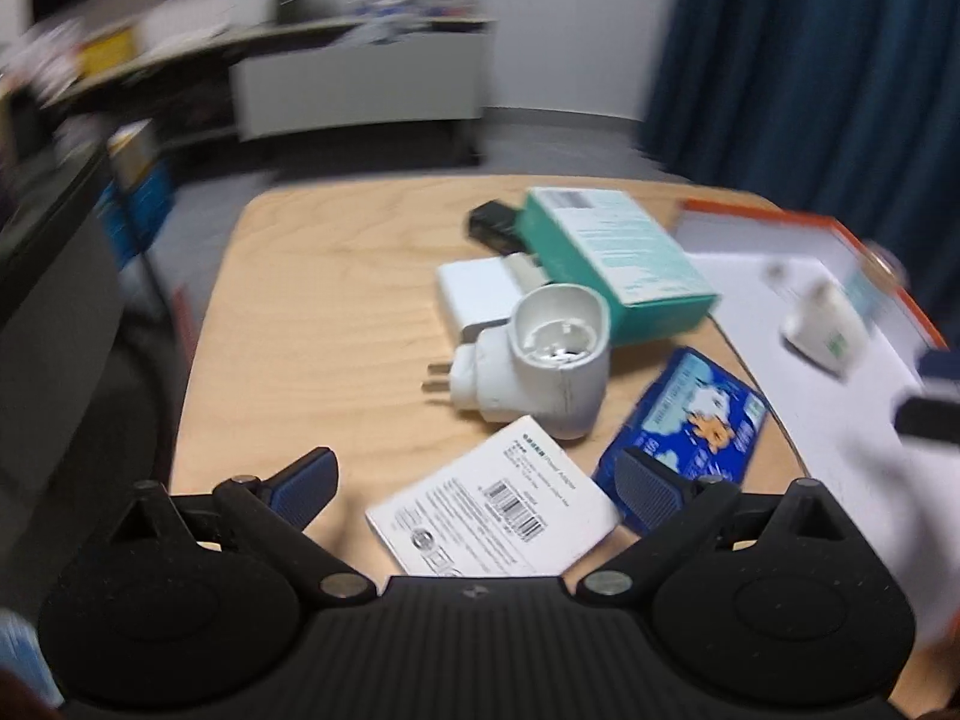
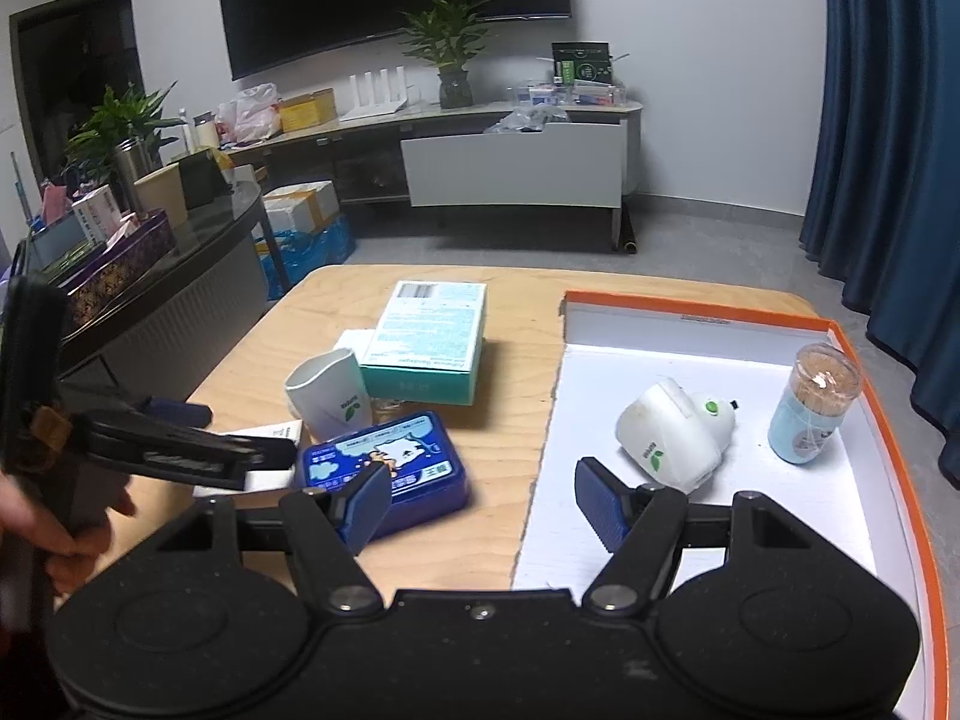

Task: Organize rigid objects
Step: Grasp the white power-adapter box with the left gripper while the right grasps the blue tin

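My left gripper (image 1: 480, 480) is open and hovers low over a flat white box with a barcode (image 1: 492, 516), which lies between its fingers untouched. Just beyond lie a white plug-in device (image 1: 540, 360), a blue tin (image 1: 690, 420) and a teal box (image 1: 612, 258). My right gripper (image 2: 483, 501) is open and empty, straddling the edge of the orange-rimmed white tray (image 2: 690, 300). The blue tin (image 2: 390, 468) sits by its left finger. In the tray are a white plug-in device (image 2: 672, 438) and a toothpick jar (image 2: 816, 402). A hand (image 2: 60, 528) holds the left gripper (image 2: 240, 438).
A white charger block (image 1: 480, 294) and a black object (image 1: 492, 225) lie behind the plug-in device on the wooden table (image 1: 312, 300). A dark glass table (image 2: 180, 276) with boxes stands to the left. A TV cabinet (image 2: 510, 162) is across the floor and a blue curtain (image 2: 888, 120) hangs at the right.
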### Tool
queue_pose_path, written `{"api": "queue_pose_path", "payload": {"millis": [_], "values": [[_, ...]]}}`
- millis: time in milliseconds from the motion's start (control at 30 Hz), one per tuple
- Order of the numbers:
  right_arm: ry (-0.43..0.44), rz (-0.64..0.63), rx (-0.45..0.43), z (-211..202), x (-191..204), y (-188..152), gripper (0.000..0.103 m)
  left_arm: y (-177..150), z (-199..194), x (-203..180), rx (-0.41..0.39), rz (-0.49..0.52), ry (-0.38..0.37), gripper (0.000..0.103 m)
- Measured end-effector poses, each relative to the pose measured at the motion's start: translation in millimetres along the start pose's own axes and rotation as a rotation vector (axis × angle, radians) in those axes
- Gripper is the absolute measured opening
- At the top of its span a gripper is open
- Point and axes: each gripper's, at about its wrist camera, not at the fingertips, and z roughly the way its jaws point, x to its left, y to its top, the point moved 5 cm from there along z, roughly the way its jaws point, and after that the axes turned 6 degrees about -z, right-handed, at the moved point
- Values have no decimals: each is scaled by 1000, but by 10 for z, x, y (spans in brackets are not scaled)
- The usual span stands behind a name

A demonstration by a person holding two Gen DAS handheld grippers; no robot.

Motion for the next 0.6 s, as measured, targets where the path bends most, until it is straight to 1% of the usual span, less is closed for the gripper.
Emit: {"api": "queue_pose_path", "payload": {"millis": [67,133,267,333,367,433,467,500,533,600], "values": [[0,8,4,12,-8,-4,80,-16,-19,-13,13,94,-37,102],[2,6,10,30,11,-4,80,-70,9,-13,36,158,-51,102],[25,7,24,55,80,-2,80,-175,154,-34,68,251,-42,101],[30,8,32,72,112,-4,80,-182,222,-32,81,275,-55,95],[30,5,37,84,132,-7,80,-184,231,-47,75,287,-55,93],[32,0,47,109,176,-10,80,-167,216,-59,57,276,-66,80],[35,2,53,126,200,-12,80,-159,204,-57,58,254,-79,69],[39,5,60,146,224,-14,80,-146,183,-51,55,232,-77,62],[42,13,70,174,249,-15,80,-152,171,-59,51,222,-64,60],[49,43,91,244,306,-6,80,-165,139,-68,50,194,-37,60]]}}
